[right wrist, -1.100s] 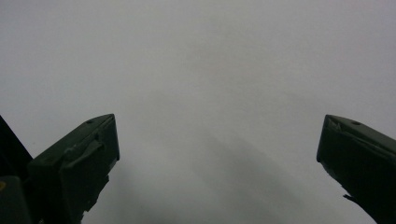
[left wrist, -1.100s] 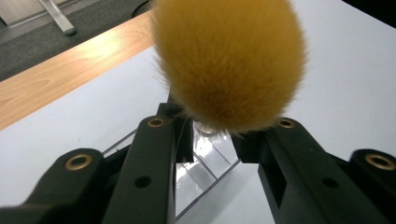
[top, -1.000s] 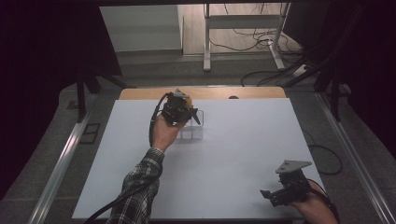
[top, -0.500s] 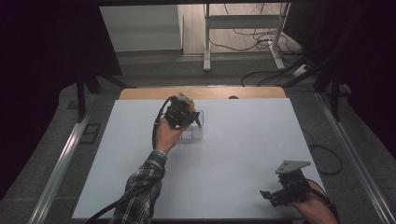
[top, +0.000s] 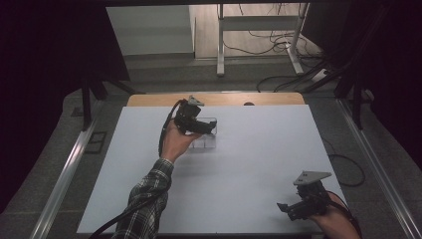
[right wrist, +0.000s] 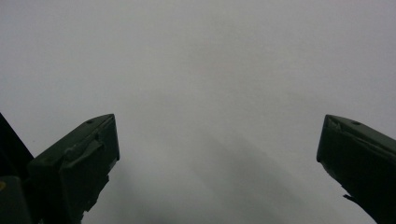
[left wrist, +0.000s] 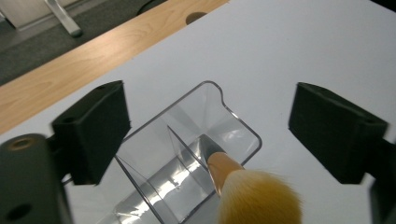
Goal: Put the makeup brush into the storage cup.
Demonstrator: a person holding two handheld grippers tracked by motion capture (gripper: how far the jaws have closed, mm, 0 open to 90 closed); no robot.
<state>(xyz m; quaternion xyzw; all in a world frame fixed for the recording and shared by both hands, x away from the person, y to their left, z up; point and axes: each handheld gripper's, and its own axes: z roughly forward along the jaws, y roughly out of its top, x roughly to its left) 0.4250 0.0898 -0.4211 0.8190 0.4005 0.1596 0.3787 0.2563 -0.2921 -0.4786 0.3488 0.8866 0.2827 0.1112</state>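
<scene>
Left tool (top: 195,121): held above the clear divided organizer (left wrist: 187,158) at the far centre-left of the white surface (top: 249,164). Jaws stand wide apart, released, gripping nothing. In the left gripper view a makeup brush (left wrist: 243,186) stands in the organizer's middle compartment, handle tip down against the floor of the box, orange bristle head up and leaning toward the camera, between the jaws but touching neither.

Right tool (top: 304,205): near right corner of the surface, well apart from the organizer. Jaws spread, released, with bare white surface ahead of them.

Risks, as judged: the brush leans loosely and its head is the heavy end, so a jaw brushing it as the left tool moves off could tip it out or drag the light organizer along the surface. The trailing cable could also catch the box rim.

Surface: white sheet over a wooden top (top: 149,99), whose far edge is exposed. Room: dim, grey floor, a white table frame (top: 259,30) and loose cables (top: 283,79) beyond.
</scene>
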